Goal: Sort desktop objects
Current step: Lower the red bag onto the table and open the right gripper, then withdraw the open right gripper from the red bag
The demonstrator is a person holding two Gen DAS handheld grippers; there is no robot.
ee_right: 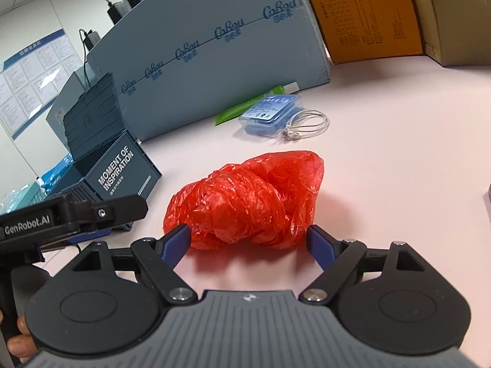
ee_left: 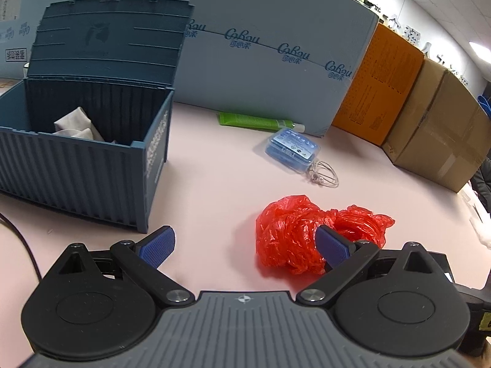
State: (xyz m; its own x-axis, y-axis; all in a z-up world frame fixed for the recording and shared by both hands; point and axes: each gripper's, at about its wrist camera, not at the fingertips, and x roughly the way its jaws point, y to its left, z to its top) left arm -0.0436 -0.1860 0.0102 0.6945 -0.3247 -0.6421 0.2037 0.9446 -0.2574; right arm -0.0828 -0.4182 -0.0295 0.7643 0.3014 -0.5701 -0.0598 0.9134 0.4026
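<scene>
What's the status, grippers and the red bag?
Right gripper open, straddling red bag, not clamped. Left gripper open, bag off its right finger. Storage box lid up, cloth inside. Nothing blocking.

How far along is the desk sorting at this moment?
Looks done: a white cloth-like item already lies in the open blue bin. In hand: nothing yet; the right gripper is open, its fingers straddling the red plastic bag on the table, while the left gripper is open beside it. Left: the bag, the green tube, the blue clear case and the coiled earphones.
</scene>
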